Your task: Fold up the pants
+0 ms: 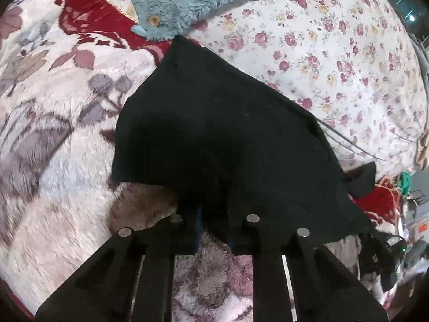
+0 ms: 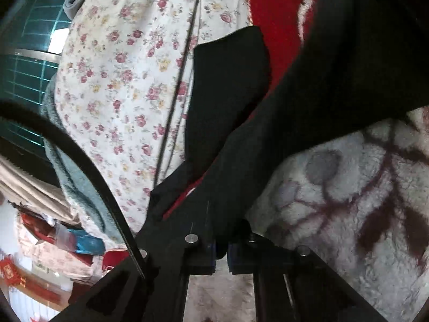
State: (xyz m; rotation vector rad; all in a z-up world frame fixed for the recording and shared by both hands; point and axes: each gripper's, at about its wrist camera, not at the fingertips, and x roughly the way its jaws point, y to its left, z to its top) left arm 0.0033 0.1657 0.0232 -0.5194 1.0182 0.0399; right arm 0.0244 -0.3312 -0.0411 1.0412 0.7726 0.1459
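The black pants hang lifted above a fluffy white and red flowered blanket. My left gripper is shut on the pants' near edge; the cloth drapes over its fingertips and hides them. In the right wrist view the pants stretch up to the right, with a loose flap hanging at the centre. My right gripper is shut on a bunched edge of the pants, held above the blanket.
A floral quilt is heaped at the back right, also in the right wrist view. A teal fleece garment with wooden buttons lies beyond the pants. A thin dark cord runs over the quilt. Clutter lies off the bed.
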